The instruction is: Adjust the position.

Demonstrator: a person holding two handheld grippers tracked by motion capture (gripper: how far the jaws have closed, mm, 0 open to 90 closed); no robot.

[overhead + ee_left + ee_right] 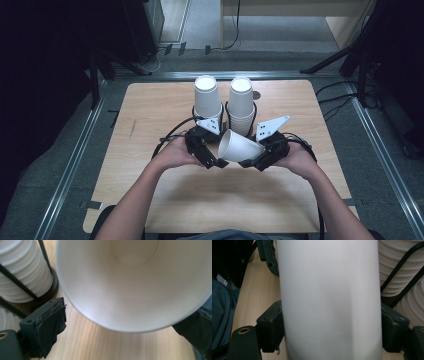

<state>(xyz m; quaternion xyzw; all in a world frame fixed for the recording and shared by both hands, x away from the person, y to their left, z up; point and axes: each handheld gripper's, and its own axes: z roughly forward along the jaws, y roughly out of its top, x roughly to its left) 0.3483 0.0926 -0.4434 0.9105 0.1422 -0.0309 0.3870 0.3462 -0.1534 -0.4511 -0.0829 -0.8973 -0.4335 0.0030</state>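
I am holding the loose paper cup (240, 146) on its side above the table (150, 110), my right gripper (253, 162) clamped on its wall. My left gripper (216, 162) is standing apart at the rim. I am squeezing gently, so the wall is not crushing, before the two cup stacks (241, 102).

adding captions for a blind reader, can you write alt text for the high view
A person holds a white paper cup on its side between two black grippers, the right gripper clamped around its body and the left gripper at its open rim. Behind it, two stacks of upside-down cups stand in black wire holders on a pale wooden table.
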